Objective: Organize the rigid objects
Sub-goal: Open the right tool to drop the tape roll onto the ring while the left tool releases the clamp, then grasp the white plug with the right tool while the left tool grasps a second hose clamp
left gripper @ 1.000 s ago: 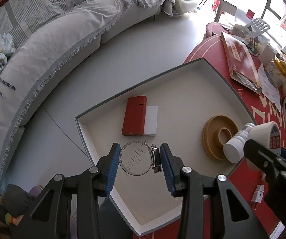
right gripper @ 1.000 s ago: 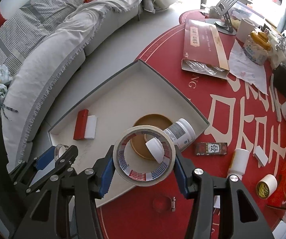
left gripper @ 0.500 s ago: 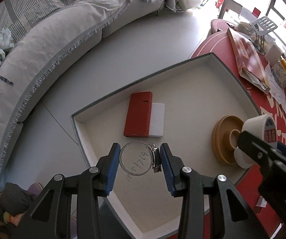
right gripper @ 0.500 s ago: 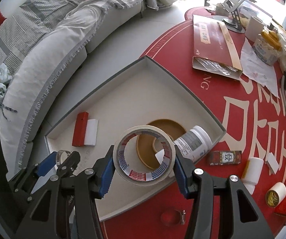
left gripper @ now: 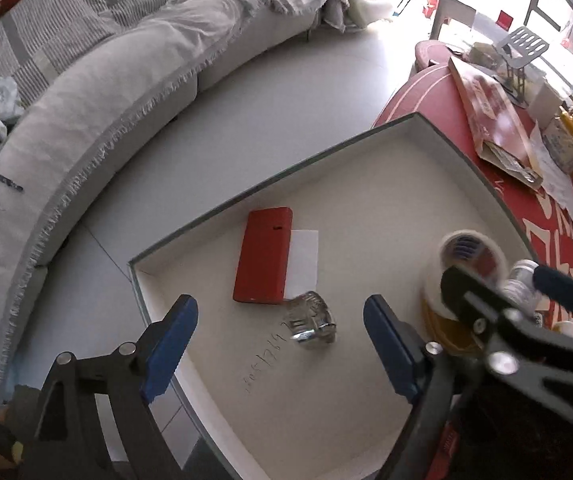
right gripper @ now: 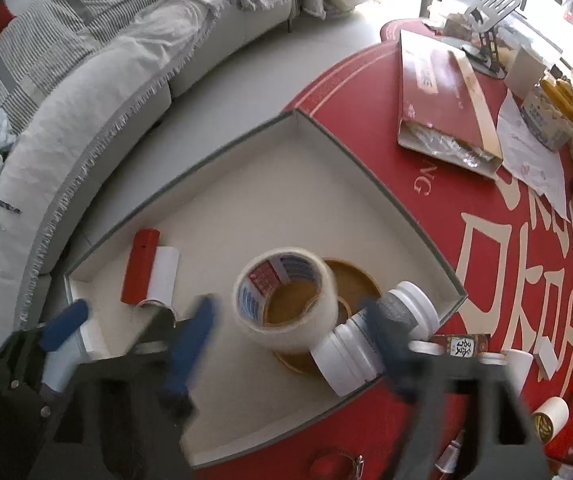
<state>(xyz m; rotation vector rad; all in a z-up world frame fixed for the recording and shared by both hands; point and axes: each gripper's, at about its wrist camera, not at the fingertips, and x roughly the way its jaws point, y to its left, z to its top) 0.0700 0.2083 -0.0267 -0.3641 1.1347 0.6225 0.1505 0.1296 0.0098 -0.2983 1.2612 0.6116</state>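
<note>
Tray (right gripper: 386, 196) holds tape roll (right gripper: 284, 300), bottle (right gripper: 370, 340), clamp (left gripper: 312, 322).

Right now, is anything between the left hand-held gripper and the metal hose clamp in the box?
Nothing visible is. The left hand-held gripper is opening, and the shiny metal hose clamp lies free between its blue fingers on the grey-rimmed cardboard box floor.

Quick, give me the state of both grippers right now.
Left gripper: jaws opening, nothing held; hose clamp lies loose in the box.
Right gripper: jaws opening, nothing held; tape roll sits free between them.
</note>
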